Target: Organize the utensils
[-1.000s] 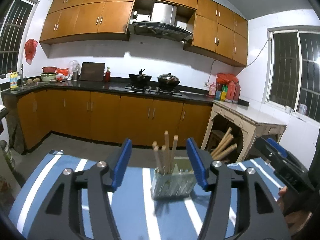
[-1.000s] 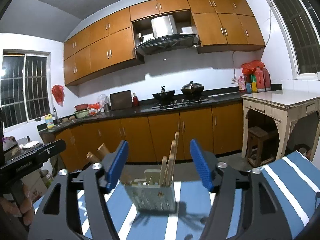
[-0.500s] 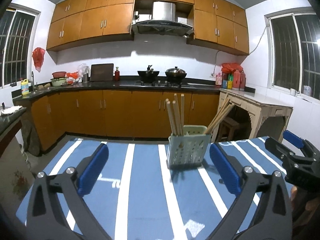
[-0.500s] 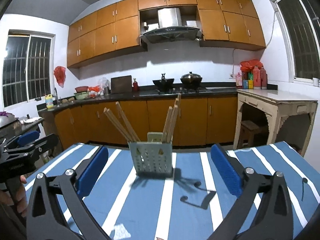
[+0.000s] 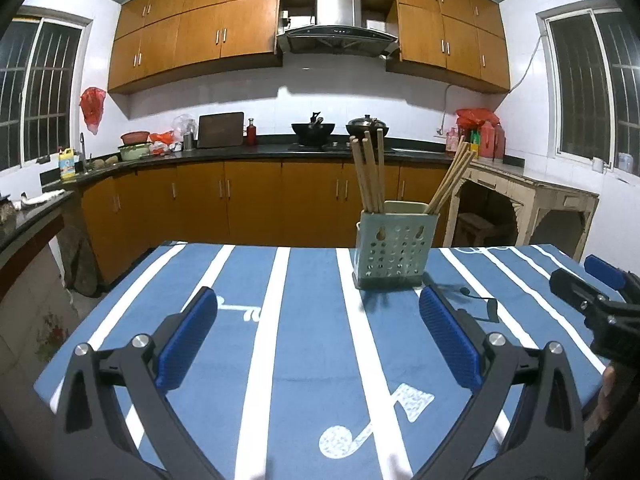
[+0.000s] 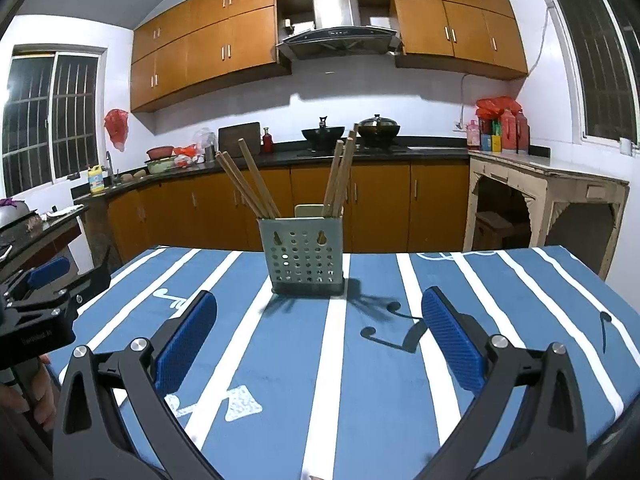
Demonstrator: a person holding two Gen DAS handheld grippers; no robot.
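Observation:
A pale green perforated utensil holder point(image 5: 394, 246) point(image 6: 306, 254) stands upright toward the far side of the table. Several wooden chopsticks point(image 5: 370, 174) point(image 6: 248, 186) lean in it in two bunches, one left and one right. My left gripper point(image 5: 318, 320) hovers low over the cloth, open wide, nothing between its blue pads; the holder sits ahead and slightly right of it. My right gripper point(image 6: 320, 320) is likewise open and empty, with the holder straight ahead. Each gripper shows at the edge of the other's view: the right one point(image 5: 600, 292), the left one point(image 6: 40, 296).
A blue cloth with white stripes and music notes point(image 5: 280, 340) point(image 6: 380, 360) covers the table. Kitchen cabinets and a black counter point(image 5: 240, 152) with pots run along the far wall. A worn white side table point(image 6: 548, 184) stands at the right. A hand point(image 6: 24, 392) grips the left tool.
Both grippers have opened from half-open to wide. Both have drawn back from the holder and sunk toward the cloth, so the holder now looks smaller and farther.

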